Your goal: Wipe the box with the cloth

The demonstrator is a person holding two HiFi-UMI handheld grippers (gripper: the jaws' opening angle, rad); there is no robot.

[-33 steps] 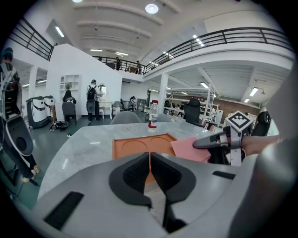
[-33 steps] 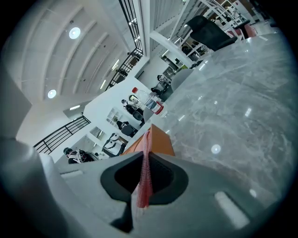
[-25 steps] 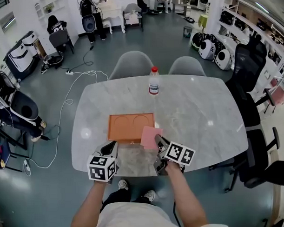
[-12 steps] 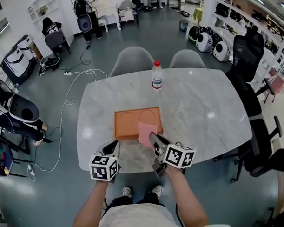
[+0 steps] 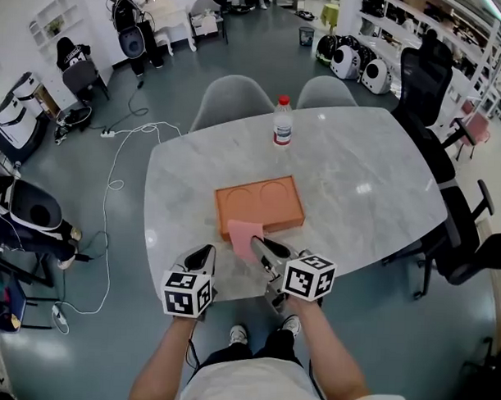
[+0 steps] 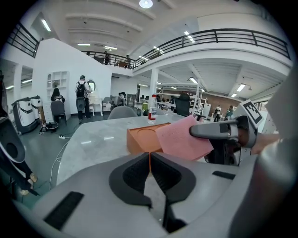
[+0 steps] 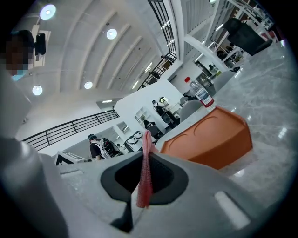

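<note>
The orange box (image 5: 260, 203) lies flat on the marble table (image 5: 358, 182), with two round recesses in its top. A pink cloth (image 5: 243, 236) hangs just off the box's near left corner, pinched in my right gripper (image 5: 257, 245), which is shut on it. In the right gripper view the cloth (image 7: 145, 172) stands edge-on between the jaws, with the box (image 7: 209, 139) to the right. My left gripper (image 5: 201, 256) sits left of the cloth over the table's near edge, shut and holding nothing. The left gripper view shows the box (image 6: 144, 137) and cloth (image 6: 183, 138) ahead.
A clear water bottle with a red cap (image 5: 283, 121) stands at the table's far edge. Two grey chairs (image 5: 229, 100) are tucked in behind it. A black office chair (image 5: 470, 244) stands to the right, and cables run across the floor at left.
The view has swung, so the table and box sit more to the right. My right gripper has carried the pink cloth leftward, from the box's near right part to its near left corner.
</note>
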